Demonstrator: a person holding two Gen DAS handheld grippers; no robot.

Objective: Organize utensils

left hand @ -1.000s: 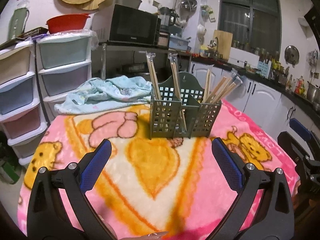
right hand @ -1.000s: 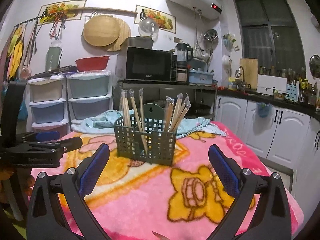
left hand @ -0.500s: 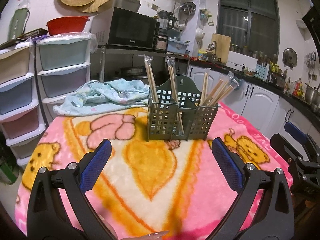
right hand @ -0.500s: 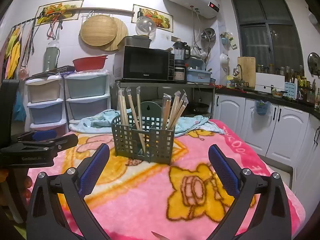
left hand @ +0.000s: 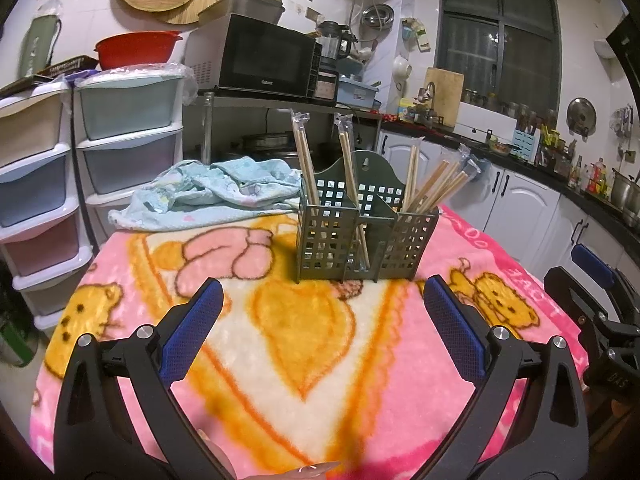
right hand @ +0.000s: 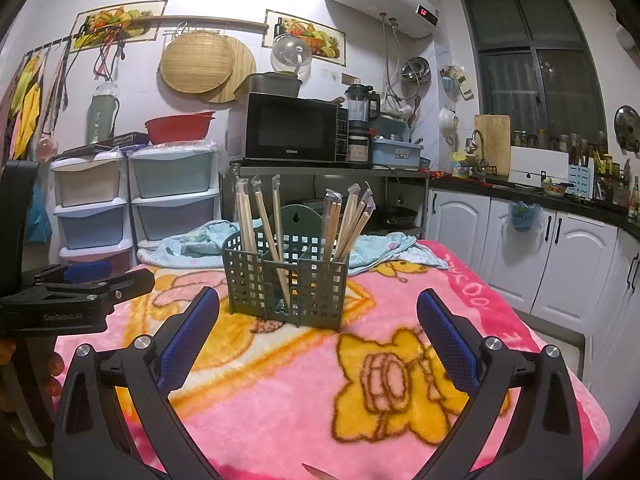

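Observation:
A dark green slotted utensil holder [left hand: 362, 236] [right hand: 286, 284] stands upright on the pink cartoon blanket [left hand: 312, 332] [right hand: 380, 368]. Wrapped wooden chopsticks [left hand: 434, 184] [right hand: 348, 220] lean in its right compartment, and others [left hand: 304, 160] [right hand: 250, 216] stand in its left and middle ones. My left gripper [left hand: 320, 304] is open, back from the holder's front, with nothing between its blue pads. My right gripper [right hand: 318, 316] is also open and empty, short of the holder. In the right wrist view the left gripper [right hand: 86, 282] shows at the left edge; in the left wrist view the right gripper [left hand: 592, 280] shows at the right.
A crumpled light blue cloth [left hand: 212, 192] [right hand: 384, 246] lies at the table's far side behind the holder. Plastic drawer towers [left hand: 120, 140] [right hand: 168, 196] stand beyond on the left, a microwave [left hand: 264, 58] on a metal shelf behind, white cabinets [right hand: 552, 264] on the right.
Both grippers have drawn back and risen slightly, so the holder sits a little lower and farther in each view. Both stay open and the holder has not moved.

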